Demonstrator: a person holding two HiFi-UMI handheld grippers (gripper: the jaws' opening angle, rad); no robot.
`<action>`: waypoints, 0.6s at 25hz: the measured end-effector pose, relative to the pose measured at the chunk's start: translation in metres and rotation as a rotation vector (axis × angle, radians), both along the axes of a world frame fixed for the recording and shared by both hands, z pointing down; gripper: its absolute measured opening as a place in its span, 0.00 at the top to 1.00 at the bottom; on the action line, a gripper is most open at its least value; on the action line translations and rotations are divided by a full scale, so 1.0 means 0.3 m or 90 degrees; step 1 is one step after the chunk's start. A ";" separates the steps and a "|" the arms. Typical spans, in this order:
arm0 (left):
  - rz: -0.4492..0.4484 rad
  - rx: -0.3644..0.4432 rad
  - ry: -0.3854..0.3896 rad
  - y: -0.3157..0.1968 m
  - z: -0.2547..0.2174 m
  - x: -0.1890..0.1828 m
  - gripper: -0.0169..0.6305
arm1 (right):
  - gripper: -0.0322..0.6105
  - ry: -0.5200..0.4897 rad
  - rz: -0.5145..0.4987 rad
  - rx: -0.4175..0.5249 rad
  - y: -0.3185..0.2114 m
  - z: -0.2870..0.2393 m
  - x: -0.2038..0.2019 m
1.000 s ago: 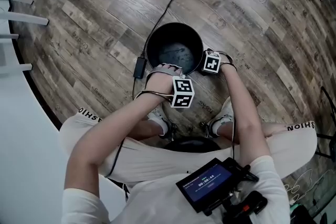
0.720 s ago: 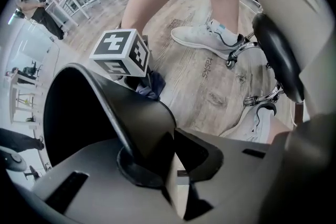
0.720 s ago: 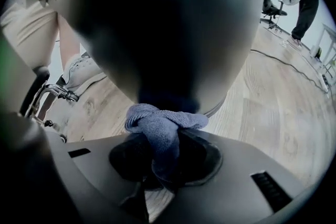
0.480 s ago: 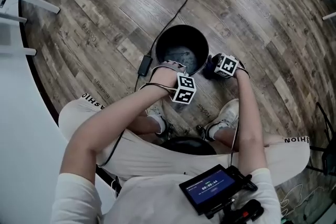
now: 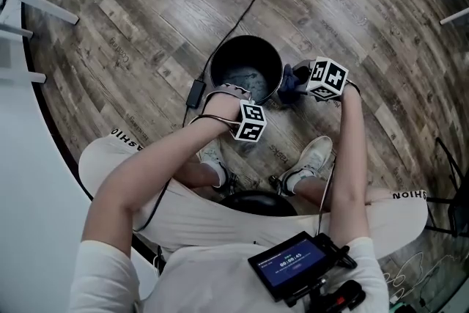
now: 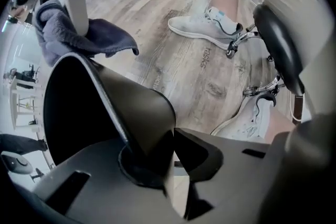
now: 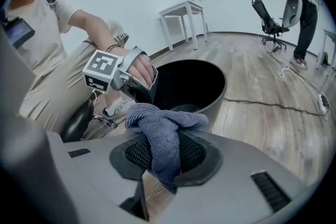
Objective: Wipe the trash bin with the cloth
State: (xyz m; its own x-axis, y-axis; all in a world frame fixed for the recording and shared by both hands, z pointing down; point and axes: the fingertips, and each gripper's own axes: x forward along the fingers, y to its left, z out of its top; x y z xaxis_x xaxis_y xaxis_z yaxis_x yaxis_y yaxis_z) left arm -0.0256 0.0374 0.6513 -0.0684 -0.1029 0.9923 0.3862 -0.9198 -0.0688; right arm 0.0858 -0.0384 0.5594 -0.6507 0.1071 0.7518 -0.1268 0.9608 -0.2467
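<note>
Head view: the left arm reaches straight down, and the left gripper has just closed its fingers onto the near rim of the round black plastic trash bin. The bin stands upright, mouth up, on the wood plank floor. The right gripper slants downward just beside the bin's right rim, its fingers clamped on a crumpled blue-grey cloth.

The left grey two-jaw gripper points straight down, its jaws just closing further onto the round black trash bin rim between them. The right grey two-jaw gripper, tilted downward, clamps a bunched blue-grey cloth. The 2 bare forearms reach forward.
</note>
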 end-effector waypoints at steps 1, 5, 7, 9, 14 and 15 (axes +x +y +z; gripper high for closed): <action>-0.001 -0.002 0.000 0.002 0.000 0.006 0.87 | 0.79 0.001 -0.007 0.013 -0.005 0.000 -0.014; 0.004 -0.001 0.003 0.002 0.003 0.016 0.87 | 0.79 0.038 -0.030 0.020 -0.008 0.069 -0.019; 0.007 -0.002 0.004 0.001 0.002 0.015 0.87 | 0.79 0.050 -0.038 0.010 -0.007 0.120 -0.021; 0.008 -0.004 0.006 0.002 0.001 0.019 0.87 | 0.79 0.063 -0.046 -0.001 -0.005 0.185 -0.020; 0.005 -0.006 0.012 -0.001 0.001 0.028 0.87 | 0.79 0.078 -0.048 -0.027 -0.010 0.368 -0.017; 0.005 -0.006 0.014 -0.001 0.001 0.029 0.87 | 0.79 0.078 -0.046 -0.030 -0.010 0.402 -0.018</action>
State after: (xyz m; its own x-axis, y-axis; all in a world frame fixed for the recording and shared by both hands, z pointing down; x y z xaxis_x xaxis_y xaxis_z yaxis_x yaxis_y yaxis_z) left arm -0.0170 0.0370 0.6516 -0.0456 -0.0946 0.9945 0.3926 -0.9171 -0.0693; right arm 0.0806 -0.0414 0.6800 -0.5442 0.1872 0.8178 -0.0900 0.9561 -0.2787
